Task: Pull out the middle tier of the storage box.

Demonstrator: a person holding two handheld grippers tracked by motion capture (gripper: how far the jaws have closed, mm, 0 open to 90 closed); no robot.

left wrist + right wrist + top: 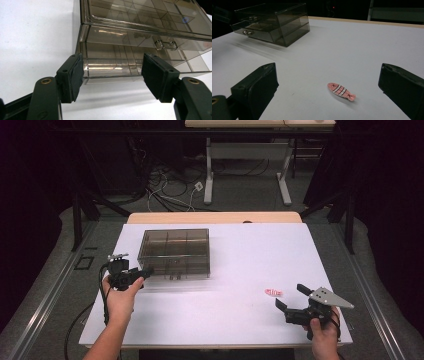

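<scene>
Right gripper sits at the near right edge of the white table, held by a hand, jaws spread wide with nothing between them; in the right gripper view the pink fish-shaped clip lies flat on the table just ahead of the gap between the jaws, touching neither. In the high view the clip is just beyond and left of that gripper. Left gripper at the near left, hand behind it, reaches the front left corner of the smoky clear drawer box. In the left gripper view the jaws stand part open around the lower drawer's front, left pad at the box corner; can't tell if the pads press on it. Box stands mid-table toward the far left, well apart from the clip
</scene>
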